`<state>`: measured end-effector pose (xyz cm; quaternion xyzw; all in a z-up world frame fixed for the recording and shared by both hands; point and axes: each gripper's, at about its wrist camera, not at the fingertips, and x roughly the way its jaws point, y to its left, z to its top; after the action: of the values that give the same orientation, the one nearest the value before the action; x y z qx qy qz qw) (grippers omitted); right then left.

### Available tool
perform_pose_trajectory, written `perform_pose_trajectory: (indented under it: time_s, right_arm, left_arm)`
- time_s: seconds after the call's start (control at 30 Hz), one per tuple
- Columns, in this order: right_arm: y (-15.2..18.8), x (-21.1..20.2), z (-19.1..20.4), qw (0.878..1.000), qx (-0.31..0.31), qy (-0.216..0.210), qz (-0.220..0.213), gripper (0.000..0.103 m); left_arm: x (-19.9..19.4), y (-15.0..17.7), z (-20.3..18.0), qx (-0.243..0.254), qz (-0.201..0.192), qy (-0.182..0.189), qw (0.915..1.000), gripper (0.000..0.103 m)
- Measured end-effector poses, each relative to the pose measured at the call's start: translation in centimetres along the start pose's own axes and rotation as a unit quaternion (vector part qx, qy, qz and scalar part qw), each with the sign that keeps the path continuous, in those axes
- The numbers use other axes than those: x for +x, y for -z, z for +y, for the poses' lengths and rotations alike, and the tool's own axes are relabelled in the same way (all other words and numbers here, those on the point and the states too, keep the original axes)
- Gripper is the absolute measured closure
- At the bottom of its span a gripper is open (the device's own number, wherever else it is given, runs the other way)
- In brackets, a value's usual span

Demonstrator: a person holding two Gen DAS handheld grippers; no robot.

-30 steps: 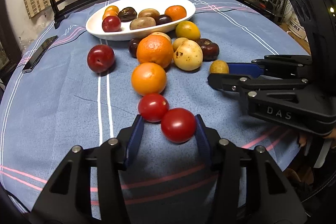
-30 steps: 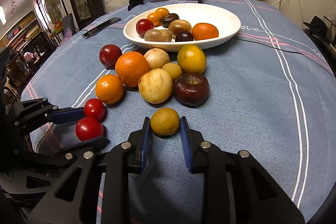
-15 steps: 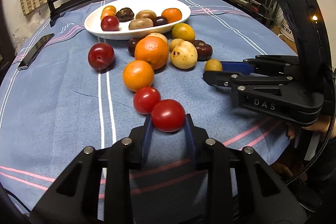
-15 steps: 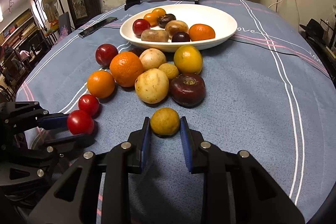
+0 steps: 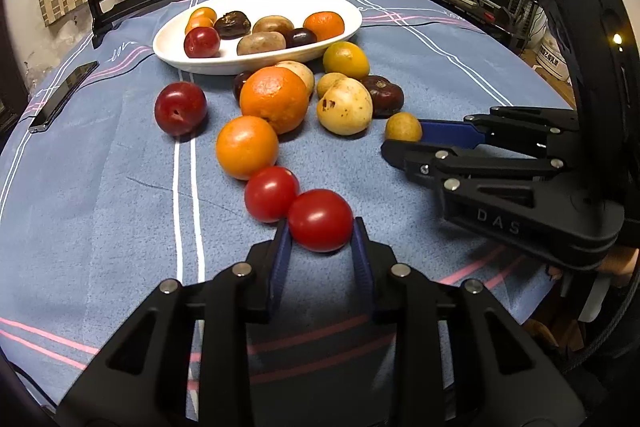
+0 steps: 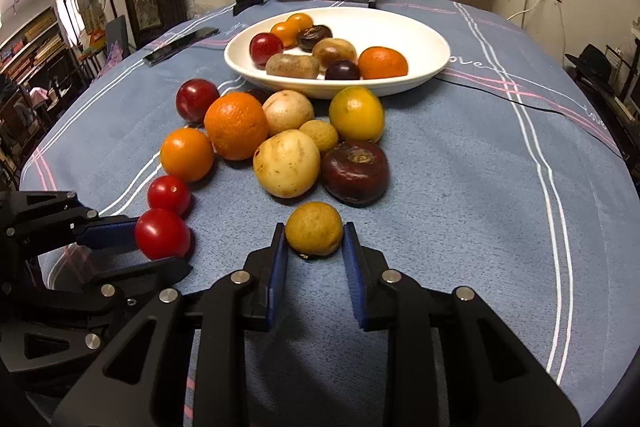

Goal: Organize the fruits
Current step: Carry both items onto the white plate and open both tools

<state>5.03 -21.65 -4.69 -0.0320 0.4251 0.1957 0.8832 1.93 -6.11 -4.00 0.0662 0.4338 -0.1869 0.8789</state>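
Your left gripper point(image 5: 320, 247) is clamping its blue pads on the nearest red tomato point(image 5: 320, 220) at lower centre of the left wrist view, and your right gripper point(image 6: 315, 251) is pinching the small yellow-brown fruit point(image 6: 314, 229) at lower centre of the right wrist view; both fruits are sitting low on the blue tablecloth point(image 5: 100, 207). Just behind the gripped tomato, a second tomato point(image 5: 271, 193) is touching it. Beyond that, a small orange point(image 5: 247, 147) and a bigger orange point(image 5: 275, 99) are lying in a line running up the frame, with a red plum point(image 5: 181, 108) sitting apart at centre left. To the right of the oranges, a pale potato-like fruit point(image 5: 345, 105) and a dark purple fruit point(image 5: 383, 96) are resting side by side, and a yellow citrus point(image 5: 346, 60) is lying near the dish rim. Farther up, the white oval dish point(image 5: 260, 65) is holding several fruits. At far left, a phone point(image 5: 64, 95) is lying on the cloth.
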Motion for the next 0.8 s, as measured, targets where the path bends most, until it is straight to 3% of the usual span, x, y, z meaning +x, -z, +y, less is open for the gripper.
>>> perform_pose_trajectory:
  time_s: [0.27, 0.57, 0.8]
  right_arm:
    - [0.2, -0.8, -0.5, 1.0, 0.009, -0.006, -0.017, 0.075]
    - [0.2, -1.5, -1.1, 0.999, 0.022, -0.014, -0.023, 0.075]
    - [-1.3, -3.5, -1.9, 0.998, 0.021, -0.011, -0.054, 0.075]
  left_arm:
    - [-2.6, 0.0, 0.3, 0.01, -0.04, 0.001, 0.9992, 0.073]
    - [-2.9, -0.2, 0.7, 0.007, -0.048, 0.002, 0.9988, 0.073]
    - [-3.8, -3.0, 2.1, 0.013, -0.077, -0.02, 0.9967, 0.073]
